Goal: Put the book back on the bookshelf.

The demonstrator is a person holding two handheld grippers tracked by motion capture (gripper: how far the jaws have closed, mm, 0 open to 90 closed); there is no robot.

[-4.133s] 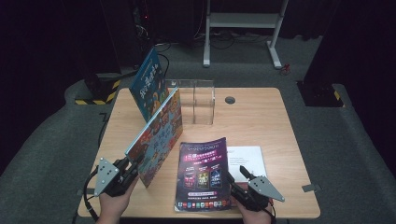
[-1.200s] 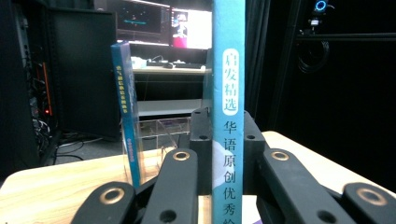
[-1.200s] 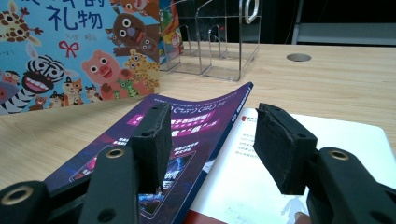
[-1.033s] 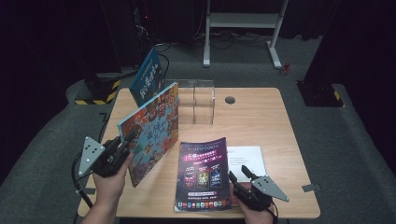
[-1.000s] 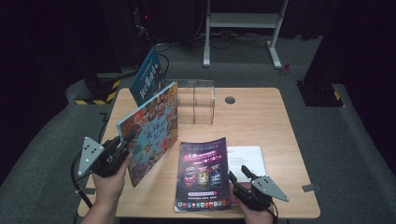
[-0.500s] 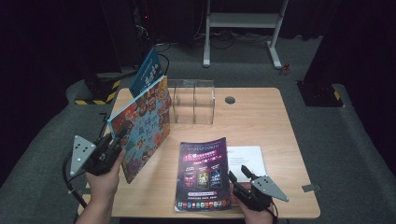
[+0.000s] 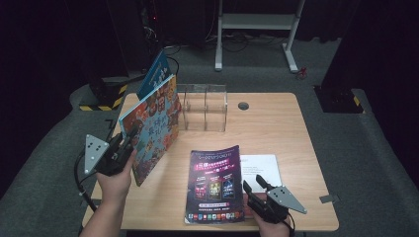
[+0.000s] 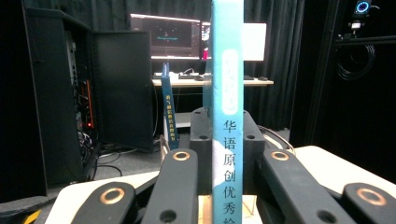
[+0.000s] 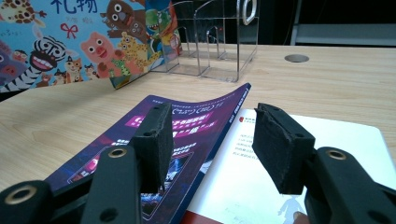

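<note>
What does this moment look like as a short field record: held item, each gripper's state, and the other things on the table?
held item: colourful picture book, raised on edge above the table's left side
left gripper: shut on the book's spine
right gripper: open, nothing between the pads, low over the purple magazine
under magazine: white sheet
stand: clear acrylic book rack, with a blue book leaning beside it
surface: wooden table

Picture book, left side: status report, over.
Left gripper shut on picture book, held upright off table. Right gripper open, empty, over purple magazine. Clear rack beyond.
</note>
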